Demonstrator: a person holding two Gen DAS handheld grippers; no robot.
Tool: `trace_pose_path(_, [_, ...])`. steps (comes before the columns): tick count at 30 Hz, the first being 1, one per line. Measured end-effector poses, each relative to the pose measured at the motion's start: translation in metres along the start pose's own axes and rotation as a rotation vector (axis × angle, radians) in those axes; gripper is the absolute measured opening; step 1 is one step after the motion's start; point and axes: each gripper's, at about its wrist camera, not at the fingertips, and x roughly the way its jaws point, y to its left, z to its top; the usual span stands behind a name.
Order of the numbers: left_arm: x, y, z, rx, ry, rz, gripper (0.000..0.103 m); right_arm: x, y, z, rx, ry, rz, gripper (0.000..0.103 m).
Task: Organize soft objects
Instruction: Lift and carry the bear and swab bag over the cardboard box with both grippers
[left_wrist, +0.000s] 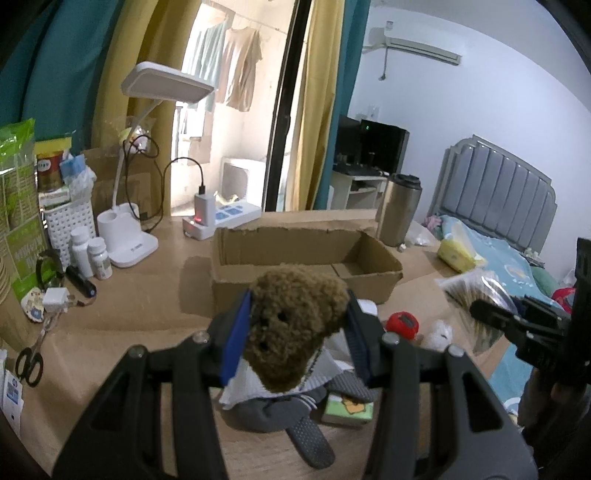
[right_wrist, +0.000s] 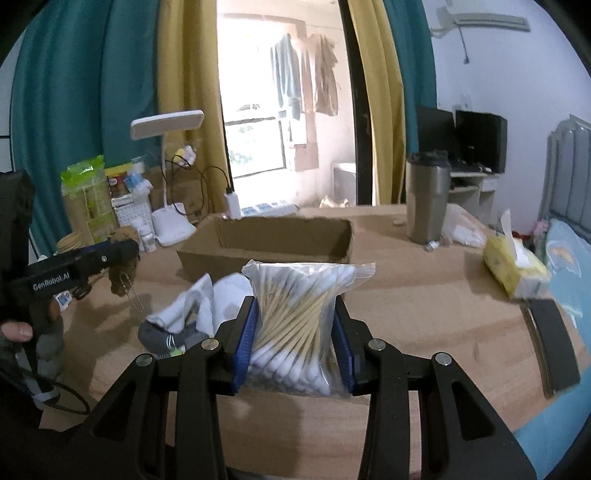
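Note:
My left gripper (left_wrist: 295, 325) is shut on a brown plush bear (left_wrist: 291, 325), held above the desk in front of the open cardboard box (left_wrist: 306, 280). In the right wrist view my right gripper (right_wrist: 293, 332) is shut on a clear bag of cotton swabs (right_wrist: 299, 317), also lifted, with the same cardboard box (right_wrist: 266, 254) behind it. White and grey socks (right_wrist: 199, 314) lie on the desk to the left of the bag. Under the bear lie grey socks (left_wrist: 273, 410), a red plush (left_wrist: 402, 323) and a small white soft thing (left_wrist: 439, 332). The left gripper (right_wrist: 122, 258) shows at the left of the right wrist view.
A white desk lamp (left_wrist: 129, 243), power strip (left_wrist: 221, 218), pill bottles (left_wrist: 90, 254), a white basket (left_wrist: 68, 225) and scissors (left_wrist: 31, 362) crowd the desk's left. A steel tumbler (right_wrist: 426, 199) and yellow tissue pack (right_wrist: 517, 269) stand right. A bed (left_wrist: 498, 258) lies beyond the desk's right edge.

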Motion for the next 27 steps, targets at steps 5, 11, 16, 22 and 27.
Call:
trace_pose_path(5, [0.01,0.002,0.006,0.001,-0.003,-0.005,0.049,0.013,-0.001,0.011,-0.015,-0.016,0.004,0.041])
trace_pose_path(11, [0.027,-0.002,0.015,0.004,0.006,-0.02,0.049,0.031,-0.009,0.021,-0.017,-0.017,-0.002,0.041])
trace_pose_path(16, [0.042,-0.009,0.026,0.016,0.008,-0.037,0.049,0.048,-0.017,0.032,-0.024,-0.026,0.003,0.041])
trace_pose_path(22, [0.065,-0.014,0.033,0.014,0.04,-0.051,0.049,0.067,-0.024,0.041,-0.022,-0.028,0.019,0.041])
trace_pose_path(27, [0.081,-0.02,0.039,0.017,0.062,-0.056,0.05,0.082,-0.029,0.049,-0.017,-0.03,0.039,0.041])
